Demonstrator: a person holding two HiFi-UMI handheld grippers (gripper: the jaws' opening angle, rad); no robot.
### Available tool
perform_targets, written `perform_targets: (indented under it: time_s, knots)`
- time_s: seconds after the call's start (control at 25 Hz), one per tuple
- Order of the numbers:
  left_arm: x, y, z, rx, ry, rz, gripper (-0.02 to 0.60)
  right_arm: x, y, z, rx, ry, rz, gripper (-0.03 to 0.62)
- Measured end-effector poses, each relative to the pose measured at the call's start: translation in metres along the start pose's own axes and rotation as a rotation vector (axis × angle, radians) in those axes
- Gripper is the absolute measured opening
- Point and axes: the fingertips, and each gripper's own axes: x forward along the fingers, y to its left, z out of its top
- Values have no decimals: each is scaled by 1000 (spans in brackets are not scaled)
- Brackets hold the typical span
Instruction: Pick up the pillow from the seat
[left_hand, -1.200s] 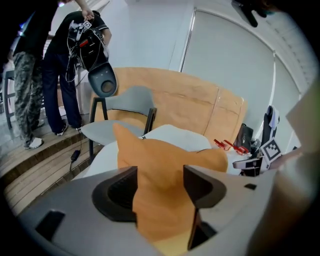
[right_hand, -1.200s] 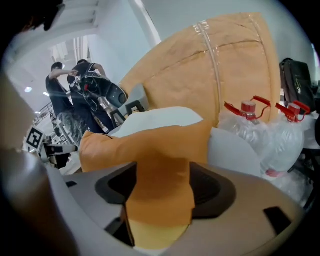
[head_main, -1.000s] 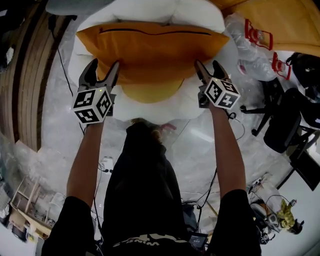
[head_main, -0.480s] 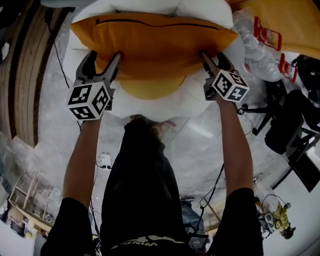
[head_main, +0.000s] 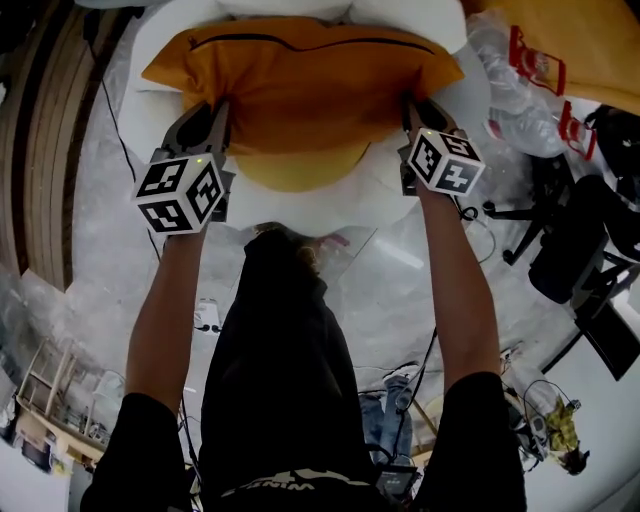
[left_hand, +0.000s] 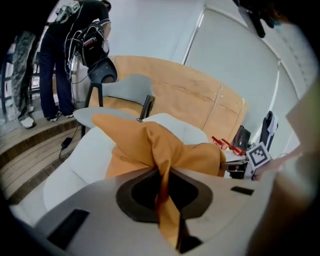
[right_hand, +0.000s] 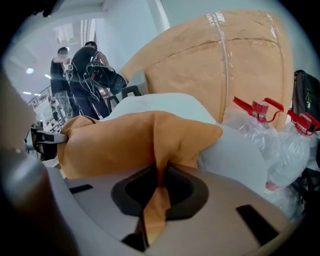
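No word, number or brand name can be read in any view. The only printed signs are black-and-white square markers on the left marker cube (head_main: 180, 192) of the left hand-held gripper (head_main: 212, 112) and on the right marker cube (head_main: 443, 160) of the right hand-held gripper (head_main: 415, 103). They are blocky patterns without letters or digits.

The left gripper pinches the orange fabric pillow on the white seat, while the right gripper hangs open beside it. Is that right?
No: the right gripper, like the left gripper, has just closed its jaws; the right gripper view shows them pinching a fold of the orange fabric pillow.
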Motion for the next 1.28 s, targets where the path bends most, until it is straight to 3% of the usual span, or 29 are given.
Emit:
perform_targets:
  time_s: [0.48, 0.8, 1.28]
  knots:
    - [-28, -7, 16, -41, -7, -34, 31, -34, 11, 19, 20, -29, -4, 49]
    - [-91, -30, 94, 0, -50, -46, 30, -112, 33, 104, -5, -106, 15, 51]
    - [-260, -93, 201, 110, -155, -74, 29, -294, 96, 199, -49, -243, 74, 51]
